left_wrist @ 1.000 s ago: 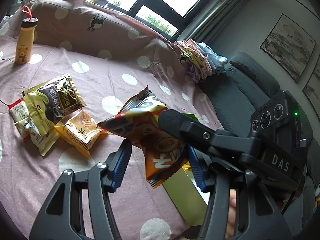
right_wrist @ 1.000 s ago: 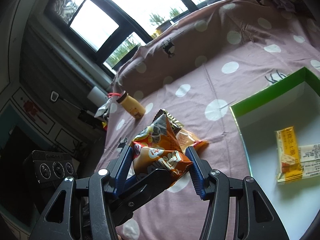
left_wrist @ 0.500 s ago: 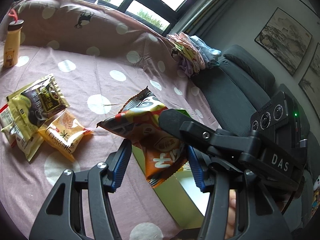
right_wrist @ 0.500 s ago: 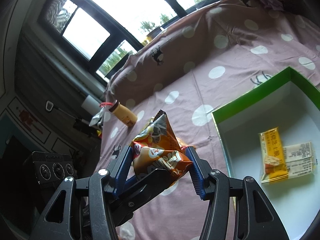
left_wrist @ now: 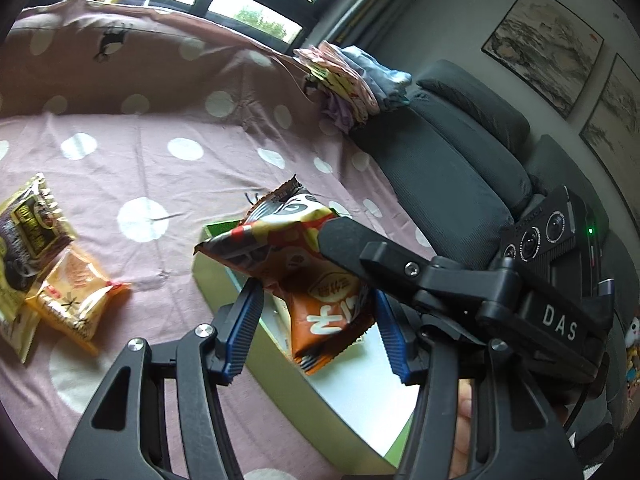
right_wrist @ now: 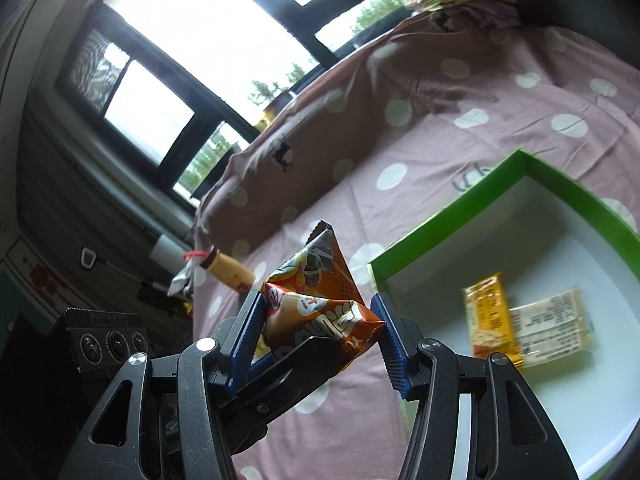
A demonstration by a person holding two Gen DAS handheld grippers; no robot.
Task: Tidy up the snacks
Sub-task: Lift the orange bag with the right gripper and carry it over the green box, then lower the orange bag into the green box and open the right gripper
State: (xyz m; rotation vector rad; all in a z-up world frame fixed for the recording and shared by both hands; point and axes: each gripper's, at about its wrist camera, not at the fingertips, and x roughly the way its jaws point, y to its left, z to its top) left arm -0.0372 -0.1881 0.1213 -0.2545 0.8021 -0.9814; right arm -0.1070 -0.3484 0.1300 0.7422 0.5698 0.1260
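A polka-dot sheet point(left_wrist: 160, 152) covers the broad surface on which a green box point(right_wrist: 440, 232) with a white inside stands open. A grey sofa point(left_wrist: 448, 184) runs along the far side of the box, with folded clothes point(left_wrist: 352, 76) piled at its end. Dark-framed windows point(right_wrist: 192, 40) fill the wall beyond the sheet, and framed pictures point(left_wrist: 540, 44) hang above the sofa.

The left hand-held gripper point(left_wrist: 316, 292) and the right hand-held gripper point(right_wrist: 318, 300) meet crosswise above the box's near rim. Each is clamped on the same orange bag point(left_wrist: 320, 312), with the blue pads point(right_wrist: 256, 320) pressed against its crumpled sides. In the left wrist view, one black finger of the right hand-held gripper lies across the top of the bag. In the right wrist view, a finger of the left one passes beneath it.

The bag hangs clear of the sheet, above the edge of the box, with its sealed dark end pointing up.

Inside the box, a yellow bar point(right_wrist: 490, 316) and a white packet point(right_wrist: 552, 328) lie flat, touching each other. On the sheet, well to the box's left in the left wrist view, lie a dark packet point(left_wrist: 28, 232) and a yellow packet point(left_wrist: 76, 292) that overlap. A small bottle point(right_wrist: 232, 272) with a red loop stands on the sheet, far from the box.
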